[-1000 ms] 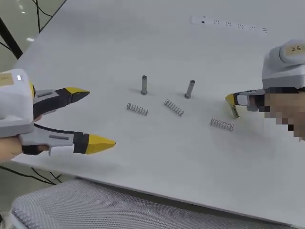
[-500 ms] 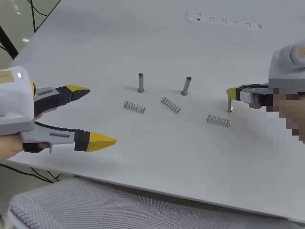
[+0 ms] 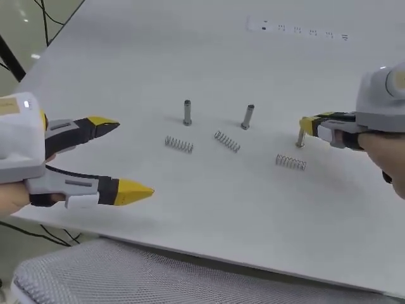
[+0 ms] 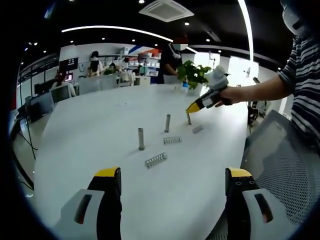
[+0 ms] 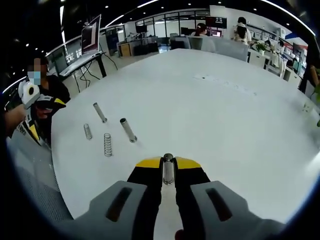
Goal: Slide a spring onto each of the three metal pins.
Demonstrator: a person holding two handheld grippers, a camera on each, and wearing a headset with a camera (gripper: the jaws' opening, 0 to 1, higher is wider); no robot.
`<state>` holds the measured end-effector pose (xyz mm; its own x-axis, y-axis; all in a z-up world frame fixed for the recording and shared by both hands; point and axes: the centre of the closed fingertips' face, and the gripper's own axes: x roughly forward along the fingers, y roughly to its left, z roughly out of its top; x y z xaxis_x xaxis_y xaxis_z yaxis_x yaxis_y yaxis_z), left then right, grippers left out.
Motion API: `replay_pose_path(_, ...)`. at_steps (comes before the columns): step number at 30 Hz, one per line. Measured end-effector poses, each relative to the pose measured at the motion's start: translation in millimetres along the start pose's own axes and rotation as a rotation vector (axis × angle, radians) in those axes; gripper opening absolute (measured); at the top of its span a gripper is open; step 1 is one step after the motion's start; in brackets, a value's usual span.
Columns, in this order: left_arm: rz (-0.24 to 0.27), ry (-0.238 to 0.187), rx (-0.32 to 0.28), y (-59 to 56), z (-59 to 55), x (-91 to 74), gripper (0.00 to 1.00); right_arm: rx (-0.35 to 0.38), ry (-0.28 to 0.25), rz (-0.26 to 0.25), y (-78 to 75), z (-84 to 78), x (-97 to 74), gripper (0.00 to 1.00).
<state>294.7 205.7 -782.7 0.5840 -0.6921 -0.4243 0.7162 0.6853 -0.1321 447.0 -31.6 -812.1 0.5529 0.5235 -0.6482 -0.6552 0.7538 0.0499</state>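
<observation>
Now, right gripper [image 3: 307,125]: jaws closed on the third pin [image 3: 300,139]. The grip is near the pin's top; in the right gripper view its rounded head shows between the yellow tips. From the head view the pin hangs down from the tips, slightly tilted. Its lower end is at or just above the table [image 3: 221,215]; cannot tell whether it touches.

Left gripper [image 3: 126,157]: jaws wide apart, holding nothing and touching nothing, over the near left edge of the table. The tips point toward the parts in the middle but are well apart from them.

Other parts, head view:
- Left pin [image 3: 187,112] stands upright on the table, bare.
- Middle pin [image 3: 248,116] stands to its right, also bare, between the left pin and the third pin.
- Left spring [image 3: 179,144] lies flat just in front of the left pin.
- Middle spring [image 3: 227,141] lies flat at an angle, in front of the gap between the two standing pins.
- Right spring [image 3: 291,163] lies flat near the third pin, on the person's side, just below the closed jaws and clear of them.

No spring sits on a pin. A power strip [image 3: 297,30] lies at the far edge.
</observation>
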Motion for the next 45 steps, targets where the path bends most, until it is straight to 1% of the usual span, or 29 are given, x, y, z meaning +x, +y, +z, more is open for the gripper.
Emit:
replay_pose_path(5, -0.003, 0.003, 0.004, 0.0, 1.1, 0.8, 0.85, 0.000, -0.007, -0.005, -0.5, -0.2, -1.0, 0.10)
replay_pose_path(10, -0.007, 0.005, 0.004, -0.1, 1.9, 2.7, 0.84, -0.017, -0.019, -0.007, 1.8, -2.1, -4.7, 0.10)
replay_pose_path(15, -0.014, 0.008, 0.001, -1.6, 1.5, 4.1, 0.84, -0.002, -0.025, -0.002, 2.2, -3.6, -7.8, 0.11)
replay_pose_path(19, -0.014, 0.005, 0.001, -1.2, 2.3, 3.9, 0.84, 0.019, -0.024, -0.001, 0.7, -4.9, -9.4, 0.11)
replay_pose_path(24, -0.014, 0.006, 0.001, -1.7, 1.2, 3.9, 0.84, 0.019, -0.008, -0.001, 3.1, -10.1, -10.3, 0.11)
replay_pose_path(26, -0.016, 0.004, -0.002, -2.1, 0.6, 3.5, 0.84, 0.023, -0.009, 0.001, 3.7, -10.2, -10.8, 0.12)
replay_pose_path(31, -0.014, 0.005, -0.002, -1.8, -0.6, 2.0, 0.84, 0.024, -0.011, 0.001, 2.9, -9.2, -11.2, 0.14)
replay_pose_path(38, -0.011, 0.000, -0.005, -1.4, 0.6, 1.6, 0.84, 0.027, -0.013, -0.002, 1.4, -8.4, -11.8, 0.18)
replay_pose_path(45, -0.017, 0.010, -0.005, -3.5, -2.2, 2.3, 0.84, 0.024, -0.019, 0.000, 2.5, -8.0, -12.5, 0.21)
